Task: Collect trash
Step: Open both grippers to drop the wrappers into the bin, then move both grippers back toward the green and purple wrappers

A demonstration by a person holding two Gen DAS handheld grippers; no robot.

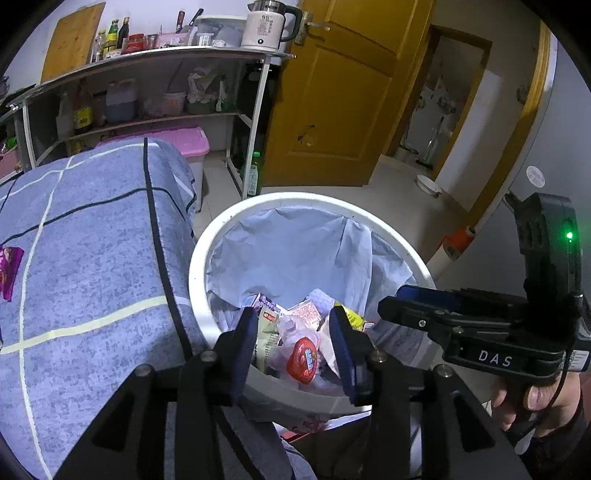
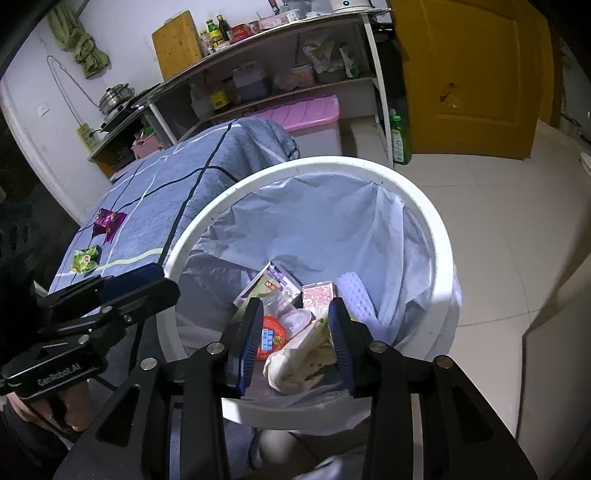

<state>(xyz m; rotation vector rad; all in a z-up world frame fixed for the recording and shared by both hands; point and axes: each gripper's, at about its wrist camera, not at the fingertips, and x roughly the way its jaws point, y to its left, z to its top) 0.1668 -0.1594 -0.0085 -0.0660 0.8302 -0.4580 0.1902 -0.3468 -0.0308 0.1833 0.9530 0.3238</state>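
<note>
A white trash bin (image 1: pixel 201 254) (image 2: pixel 441 236) with a pale blue liner stands beside the table and holds several wrappers, cartons and a red-lidded cup (image 1: pixel 303 360) (image 2: pixel 271 334). My left gripper (image 1: pixel 295 325) hangs open over the bin's near rim, empty. My right gripper (image 2: pixel 295 314) is also open above the bin, with a crumpled cream wrapper (image 2: pixel 303 360) lying in the bin between its fingers. On the blue checked tablecloth (image 2: pixel 155 206) (image 1: pixel 92 236) lie a purple wrapper (image 2: pixel 108 221) (image 1: pixel 9 269) and a green wrapper (image 2: pixel 85 259).
A metal shelf rack (image 1: pixel 155 62) with bottles and a kettle (image 1: pixel 267 26) stands behind the table. A pink-lidded storage box (image 1: pixel 184 142) sits under it. A yellow door (image 1: pixel 332 96) and tiled floor (image 2: pixel 498 229) lie to the right.
</note>
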